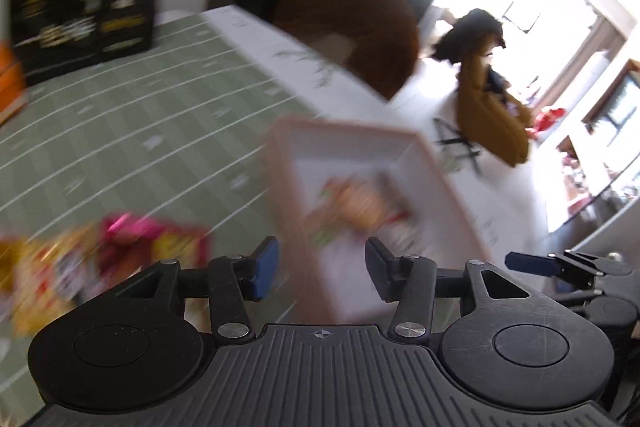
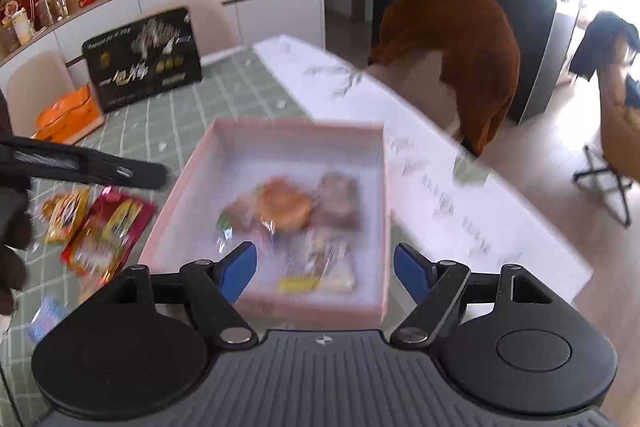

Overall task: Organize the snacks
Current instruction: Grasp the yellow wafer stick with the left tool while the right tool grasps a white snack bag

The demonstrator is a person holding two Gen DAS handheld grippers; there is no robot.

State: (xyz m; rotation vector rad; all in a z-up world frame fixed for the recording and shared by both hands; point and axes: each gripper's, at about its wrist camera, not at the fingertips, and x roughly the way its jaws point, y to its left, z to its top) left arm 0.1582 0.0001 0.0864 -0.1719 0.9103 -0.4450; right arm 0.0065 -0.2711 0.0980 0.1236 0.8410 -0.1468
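Observation:
A shallow pink box [image 2: 296, 125] lies on the green checked tablecloth [image 2: 224, 87] with several wrapped snacks [image 2: 284, 209] inside. My right gripper [image 2: 326, 265] hovers open over the box's near edge, with nothing between its blue pads. In the left wrist view the same box [image 1: 352, 129] sits ahead and slightly right, blurred. My left gripper [image 1: 322, 259] is open and holds nothing. Loose snack packets [image 1: 120, 255] lie left of the box, and the right wrist view shows them as red and yellow packets [image 2: 108, 227]. The left gripper's black fingers [image 2: 80, 163] reach in above those packets.
A black gift box [image 2: 144, 63] and an orange box [image 2: 68, 117] stand at the far side of the table. A small blue packet [image 2: 46, 317] lies near left. The table's white border [image 2: 440, 187] runs along the right, with a brown-covered chair [image 2: 452, 63] beyond.

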